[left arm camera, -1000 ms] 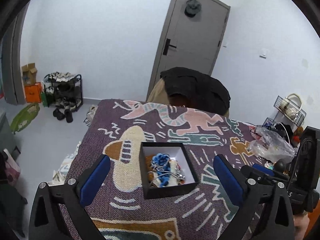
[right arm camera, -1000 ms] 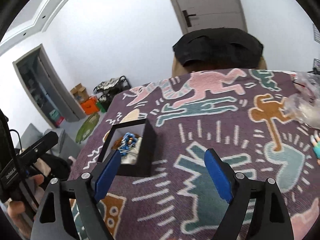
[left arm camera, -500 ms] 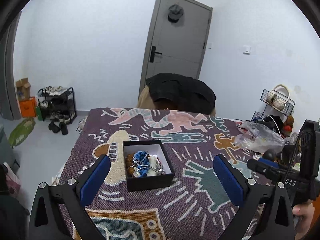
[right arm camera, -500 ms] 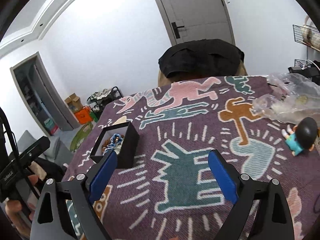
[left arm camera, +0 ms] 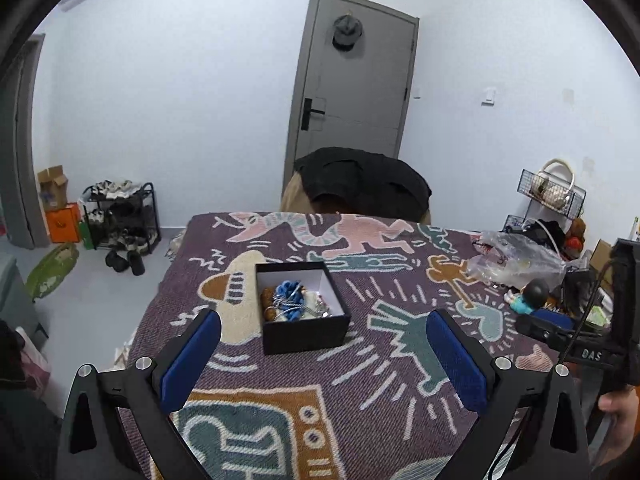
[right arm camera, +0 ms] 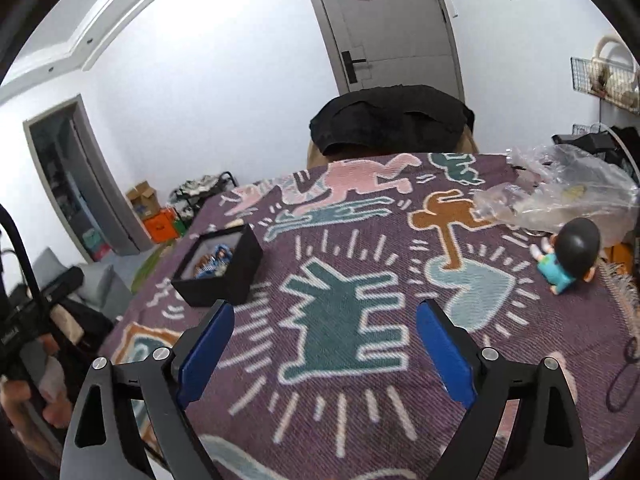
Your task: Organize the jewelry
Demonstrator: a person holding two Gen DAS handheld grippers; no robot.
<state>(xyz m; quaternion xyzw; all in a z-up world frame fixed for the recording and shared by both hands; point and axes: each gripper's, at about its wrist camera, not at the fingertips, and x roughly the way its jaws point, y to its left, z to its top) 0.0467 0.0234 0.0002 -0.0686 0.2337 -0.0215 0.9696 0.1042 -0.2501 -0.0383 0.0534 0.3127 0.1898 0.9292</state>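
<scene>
Blue-padded tools (left arm camera: 322,350) (right arm camera: 324,344) wide, apparently empty.

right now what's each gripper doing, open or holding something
left gripper: open, holding nothing, short of the black box.
right gripper: open, holding nothing, over the patterned cloth.

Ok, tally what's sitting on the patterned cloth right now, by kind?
Black jewelry box, open, jewelry inside: 1
Clear plastic bag: 1
Toy figure with black hair: 1
Total: 3
Both grippers hover open, holding nothing.
</scene>
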